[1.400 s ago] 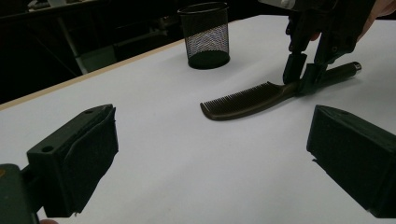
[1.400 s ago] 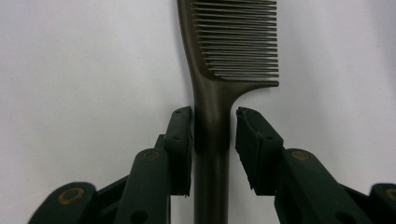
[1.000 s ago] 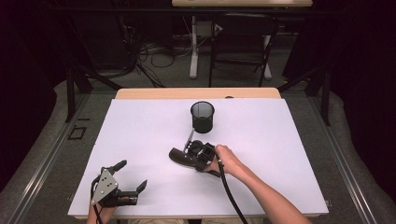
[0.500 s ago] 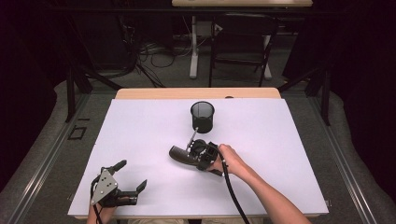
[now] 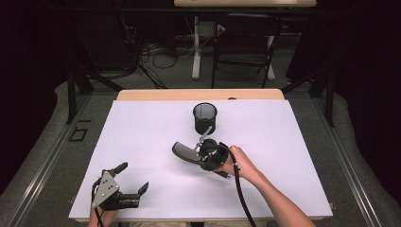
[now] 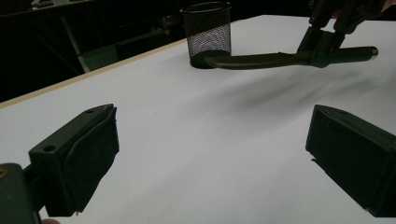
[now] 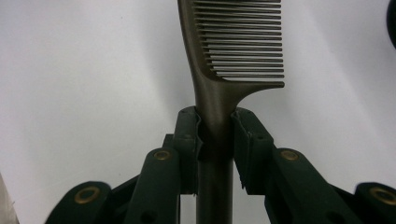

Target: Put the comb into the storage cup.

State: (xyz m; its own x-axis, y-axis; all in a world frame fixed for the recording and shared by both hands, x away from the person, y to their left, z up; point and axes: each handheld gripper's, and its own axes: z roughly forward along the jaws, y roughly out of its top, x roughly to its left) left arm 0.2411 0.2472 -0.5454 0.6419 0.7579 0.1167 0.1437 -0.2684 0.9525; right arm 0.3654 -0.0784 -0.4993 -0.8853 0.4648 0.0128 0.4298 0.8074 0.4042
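Comb (image 7: 219, 107) handle clamped between right claw (image 7: 215, 135) pads.

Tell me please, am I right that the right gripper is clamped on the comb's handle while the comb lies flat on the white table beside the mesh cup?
Not quite. The right gripper is clamped on the comb by its handle, but the comb is held off the white table: the left gripper view shows it in the air with its shadow below. It is beside the mesh cup.
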